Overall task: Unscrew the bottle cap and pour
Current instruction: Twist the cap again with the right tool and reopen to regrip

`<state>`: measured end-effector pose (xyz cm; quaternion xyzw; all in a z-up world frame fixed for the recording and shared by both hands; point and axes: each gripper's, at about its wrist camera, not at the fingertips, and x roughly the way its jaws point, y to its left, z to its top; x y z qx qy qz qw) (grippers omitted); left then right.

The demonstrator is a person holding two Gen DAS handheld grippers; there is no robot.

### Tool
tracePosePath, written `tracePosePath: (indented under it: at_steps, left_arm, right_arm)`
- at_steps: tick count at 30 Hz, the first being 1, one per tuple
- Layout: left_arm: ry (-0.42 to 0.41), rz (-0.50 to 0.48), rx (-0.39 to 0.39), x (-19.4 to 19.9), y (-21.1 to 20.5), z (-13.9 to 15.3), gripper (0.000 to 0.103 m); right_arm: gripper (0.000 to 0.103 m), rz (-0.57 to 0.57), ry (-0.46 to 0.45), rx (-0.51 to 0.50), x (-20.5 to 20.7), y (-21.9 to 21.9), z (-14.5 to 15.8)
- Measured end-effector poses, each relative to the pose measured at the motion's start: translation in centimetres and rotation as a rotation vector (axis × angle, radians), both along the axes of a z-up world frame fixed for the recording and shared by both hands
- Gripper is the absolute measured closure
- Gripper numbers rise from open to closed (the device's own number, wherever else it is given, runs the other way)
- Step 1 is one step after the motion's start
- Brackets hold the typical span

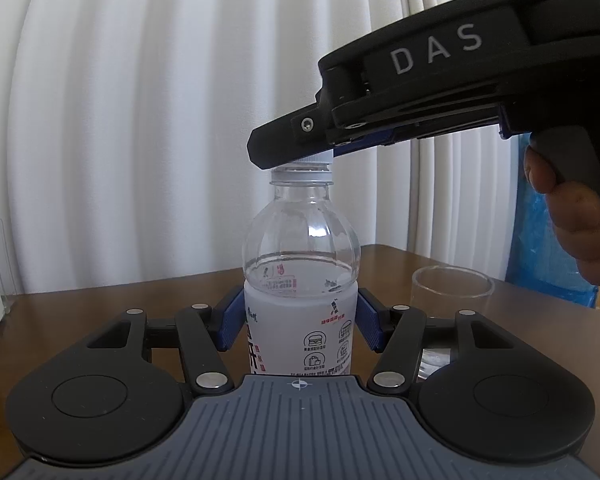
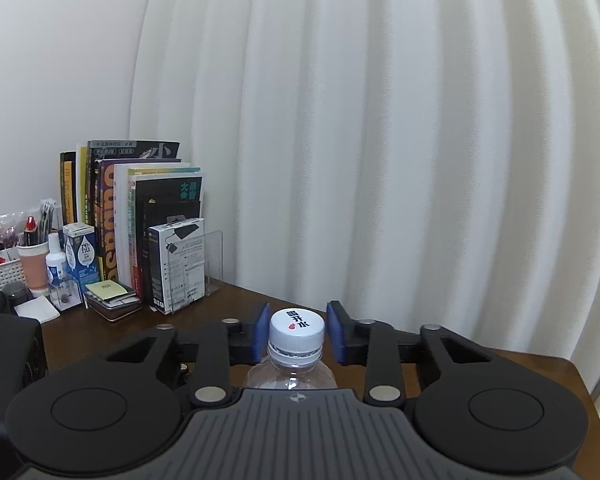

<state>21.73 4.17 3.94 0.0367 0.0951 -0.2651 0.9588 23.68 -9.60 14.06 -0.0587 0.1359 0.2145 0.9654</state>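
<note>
A clear plastic bottle (image 1: pixel 300 248), part full of water and wearing a white label, stands upright on the brown table (image 1: pixel 100 320). My left gripper (image 1: pixel 300 320) is shut on its body, one blue pad on each side of the label. From the upper right my right gripper (image 1: pixel 284 148) comes down over the white cap (image 1: pixel 314 159), and its near finger hides most of it. In the right wrist view the cap (image 2: pixel 297 330) sits between the blue pads of my right gripper (image 2: pixel 298 332), which close on its sides. Below it the bottle neck (image 2: pixel 292 376) shows.
A clear glass (image 1: pixel 452 284) stands on the table to the right of the bottle. A person's hand (image 1: pixel 572 220) holds the right gripper's handle. Books (image 2: pixel 140 208), a white box (image 2: pixel 176 264) and small desk items line the wall at the left. White curtains hang behind.
</note>
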Motion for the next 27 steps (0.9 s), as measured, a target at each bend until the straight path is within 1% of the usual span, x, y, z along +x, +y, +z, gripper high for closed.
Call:
tracePosePath:
  at_steps: [3,9,12,15,19,20,21,22,24,26,27]
  left_arm:
    - [0.0,-0.003,-0.001,0.0,0.0,-0.1,0.045]
    - [-0.002,-0.016,0.002,0.0,0.3,-0.1,0.045]
    - [-0.006,-0.019,0.007,-0.1,0.2,-0.1,0.046]
    - [-0.007,-0.02,0.009,-0.1,0.2,-0.1,0.046]
    - [-0.006,-0.018,0.008,-0.2,0.3,-0.1,0.046]
    - [-0.005,-0.018,0.008,-0.2,0.3,-0.1,0.046]
    - [-0.004,-0.017,0.007,-0.2,0.3,-0.1,0.046]
    - [-0.004,-0.016,0.007,-0.2,0.3,-0.1,0.046]
    - [-0.004,-0.014,0.008,-0.3,0.2,-0.1,0.046]
    - [-0.003,-0.014,0.008,-0.3,0.1,0.0,0.046]
    - [-0.002,-0.014,0.006,-0.3,0.1,0.0,0.045]
  right_arm:
    - [0.071,0.036,0.0,-0.006,0.2,-0.4,0.1]
    - [0.071,0.263,0.031,-0.066,1.6,-2.5,0.9]
    - [0.071,0.358,0.071,-0.04,2.8,-3.9,1.3]
    - [0.071,0.398,0.074,-0.027,3.1,-4.5,1.3]
    - [0.07,0.372,0.048,-0.033,2.4,-3.8,1.3]
    - [0.067,0.358,0.043,-0.032,2.2,-3.7,1.3]
    - [0.05,0.343,0.038,-0.03,2.1,-3.6,1.3]
    - [0.038,0.327,0.034,-0.024,2.1,-3.6,1.3]
    - [0.036,0.304,0.03,-0.007,2.0,-3.6,1.5]
    - [0.03,0.263,0.002,0.002,1.1,-3.3,1.7]
    - [0.024,0.231,-0.02,0.0,0.5,-3.0,1.8]
